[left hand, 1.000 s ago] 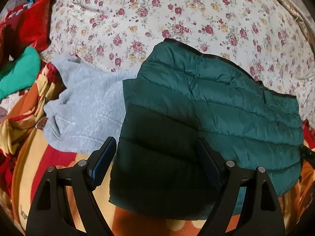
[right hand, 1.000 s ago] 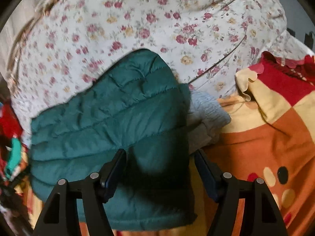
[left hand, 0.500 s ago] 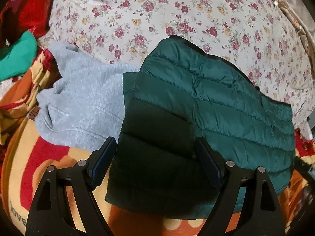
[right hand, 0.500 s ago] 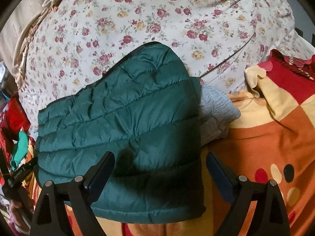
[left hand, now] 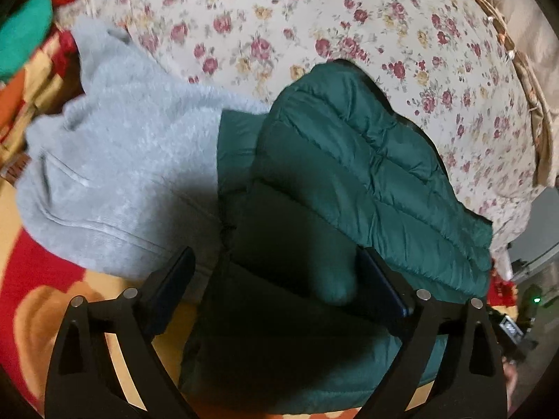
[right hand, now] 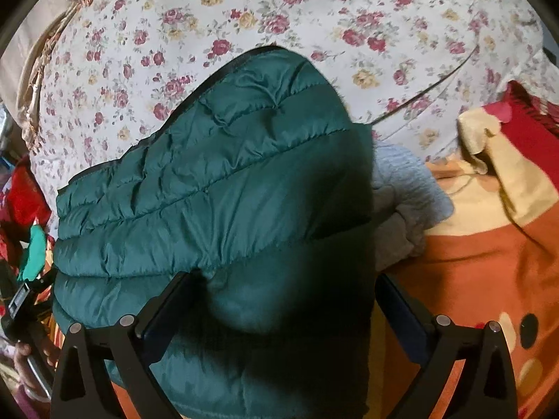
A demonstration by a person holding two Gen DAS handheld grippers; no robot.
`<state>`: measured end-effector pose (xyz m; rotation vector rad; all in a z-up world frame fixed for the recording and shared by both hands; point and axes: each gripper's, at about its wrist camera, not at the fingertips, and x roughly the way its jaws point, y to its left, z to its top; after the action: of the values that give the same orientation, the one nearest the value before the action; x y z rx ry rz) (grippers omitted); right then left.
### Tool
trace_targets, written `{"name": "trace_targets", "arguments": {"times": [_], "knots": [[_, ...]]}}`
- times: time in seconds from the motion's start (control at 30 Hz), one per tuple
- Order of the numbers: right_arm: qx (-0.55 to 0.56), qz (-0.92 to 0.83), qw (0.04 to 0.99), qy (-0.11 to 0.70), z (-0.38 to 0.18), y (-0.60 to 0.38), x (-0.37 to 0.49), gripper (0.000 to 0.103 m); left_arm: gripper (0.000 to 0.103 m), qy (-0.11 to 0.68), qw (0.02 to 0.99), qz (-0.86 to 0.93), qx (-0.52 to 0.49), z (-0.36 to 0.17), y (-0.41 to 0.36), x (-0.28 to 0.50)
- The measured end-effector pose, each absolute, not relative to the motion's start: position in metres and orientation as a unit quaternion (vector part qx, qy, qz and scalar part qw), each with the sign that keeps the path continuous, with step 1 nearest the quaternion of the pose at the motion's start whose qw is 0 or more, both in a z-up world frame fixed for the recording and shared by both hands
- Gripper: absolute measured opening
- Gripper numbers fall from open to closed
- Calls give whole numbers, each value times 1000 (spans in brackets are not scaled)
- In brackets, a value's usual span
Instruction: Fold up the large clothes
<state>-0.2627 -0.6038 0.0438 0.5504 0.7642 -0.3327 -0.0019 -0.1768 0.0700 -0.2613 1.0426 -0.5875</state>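
Observation:
A dark green quilted puffer jacket (left hand: 367, 174) lies folded on the bed, partly over a grey fleece sweater (left hand: 122, 160). My left gripper (left hand: 276, 279) is open, its jaws wide apart over the jacket's near edge, with a fold of the jacket bulging up between them. In the right wrist view the jacket (right hand: 216, 188) fills the middle, with the grey sweater (right hand: 405, 202) sticking out at its right. My right gripper (right hand: 283, 300) is open and straddles the jacket's near part, holding nothing.
A floral quilt (left hand: 314, 17) is heaped behind the jacket. An orange, red and cream blanket (right hand: 489, 244) covers the bed. Red and green clothes (left hand: 24, 31) lie at the far left. The other hand-held gripper (right hand: 21, 300) shows at the left edge.
Both grippers have moved closer to the jacket. The jacket's top layer has bunched up into a fold between the left gripper's jaws. The left view has swung right.

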Motion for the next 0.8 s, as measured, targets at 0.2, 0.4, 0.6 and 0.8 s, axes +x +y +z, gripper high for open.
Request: {"name": "trace_targets", "arguments": {"times": [0.2, 0.4, 0.6, 0.8], "knots": [[271, -125, 880, 369, 33, -615, -250, 103, 102, 520, 781, -300, -173, 49, -175, 15], [294, -76, 880, 366, 21, -625, -237, 103, 103, 517, 774, -319, -178, 42, -187, 18], [306, -41, 878, 367, 15, -627, -227, 103, 103, 520, 776, -310, -178, 40, -198, 19], [300, -37, 886, 351, 23, -618, -236, 84, 77, 525, 763, -328, -188, 45, -201, 16]]}}
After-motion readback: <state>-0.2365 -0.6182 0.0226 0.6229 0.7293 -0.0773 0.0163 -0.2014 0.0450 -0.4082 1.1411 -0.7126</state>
